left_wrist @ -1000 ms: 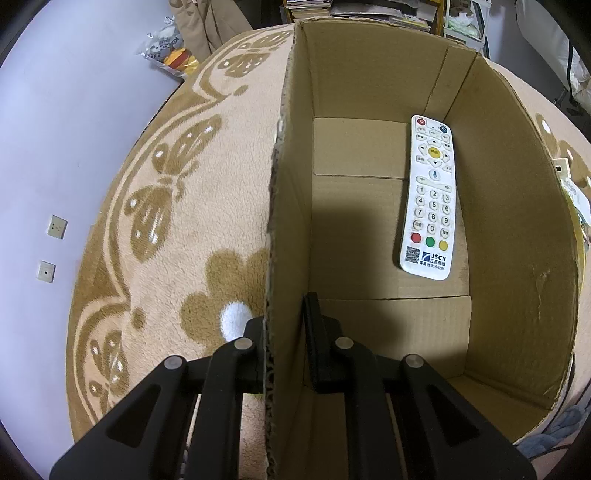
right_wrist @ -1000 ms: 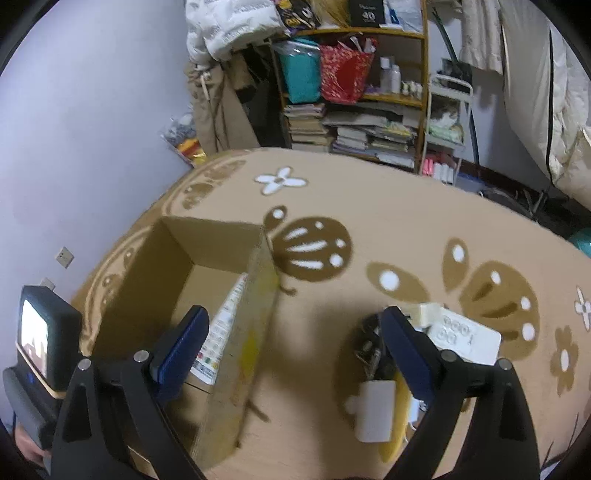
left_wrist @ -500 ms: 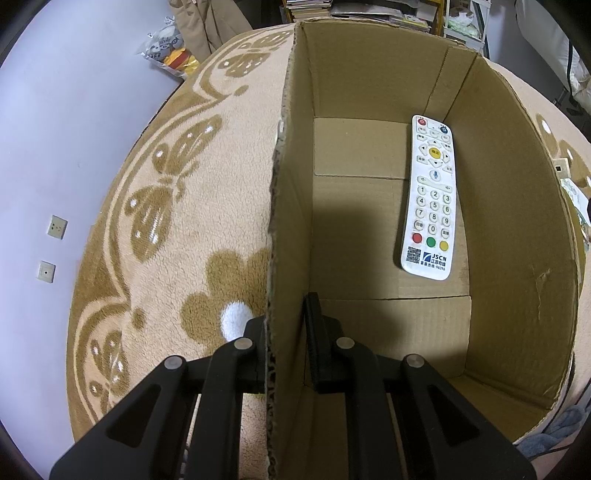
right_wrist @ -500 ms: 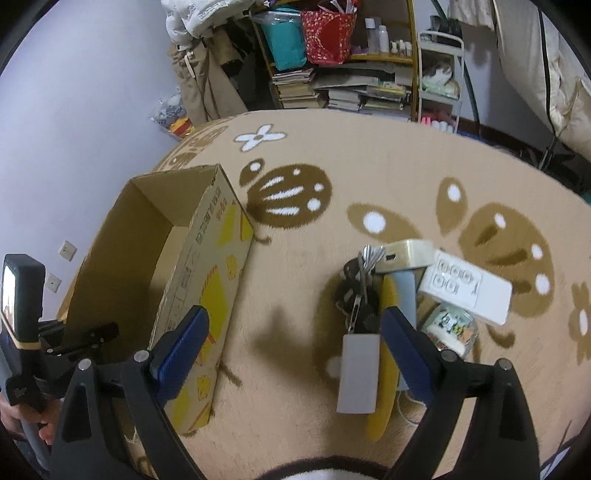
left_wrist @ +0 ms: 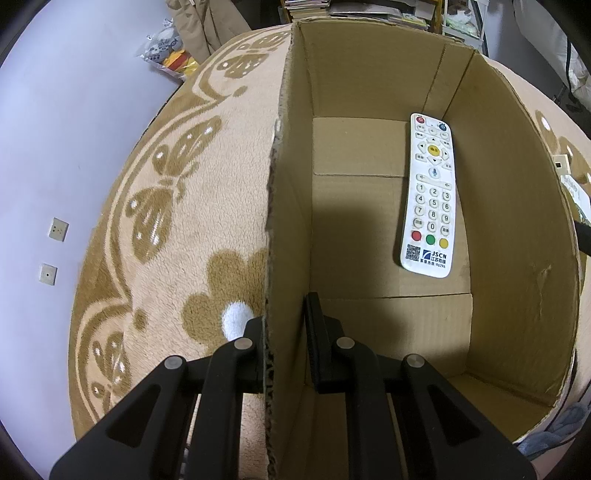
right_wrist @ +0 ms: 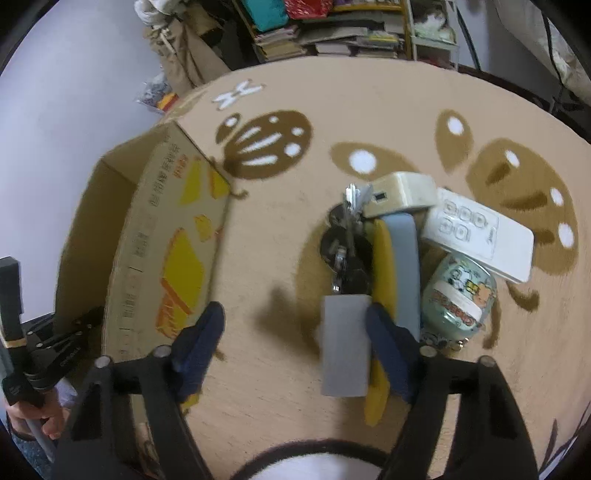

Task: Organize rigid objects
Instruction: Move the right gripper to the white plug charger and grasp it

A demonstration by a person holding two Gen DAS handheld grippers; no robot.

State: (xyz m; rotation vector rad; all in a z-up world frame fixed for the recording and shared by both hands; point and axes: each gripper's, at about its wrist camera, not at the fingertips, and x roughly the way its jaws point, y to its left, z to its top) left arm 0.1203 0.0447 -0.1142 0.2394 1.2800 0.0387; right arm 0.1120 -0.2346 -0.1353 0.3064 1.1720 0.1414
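Note:
An open cardboard box [left_wrist: 517, 229] stands on the carpet with a white remote control [left_wrist: 428, 195] flat on its floor. My left gripper [left_wrist: 284, 325] is shut on the box's left wall, one finger outside and one inside. In the right wrist view the same box [right_wrist: 166, 236] sits at the left. My right gripper [right_wrist: 295, 332] is open above a pile: a grey block [right_wrist: 345, 343], keys [right_wrist: 345, 236], a yellow and blue item [right_wrist: 395, 266], a cream case [right_wrist: 402, 192], a white panel [right_wrist: 480, 236] and a cartoon-printed tin [right_wrist: 458, 299]. The grey block lies between the fingers, close to the right one.
The beige carpet [right_wrist: 369, 122] with brown patterns covers the floor. A lilac wall [left_wrist: 55, 147] runs along the left. Shelves with books and bags [right_wrist: 332, 29] stand beyond the carpet. A hand [right_wrist: 33, 417] holds the left gripper's handle by the box.
My right gripper has swung from the box to the pile and dropped closer, so the grey block now sits between its fingers. The left gripper keeps its hold on the box wall.

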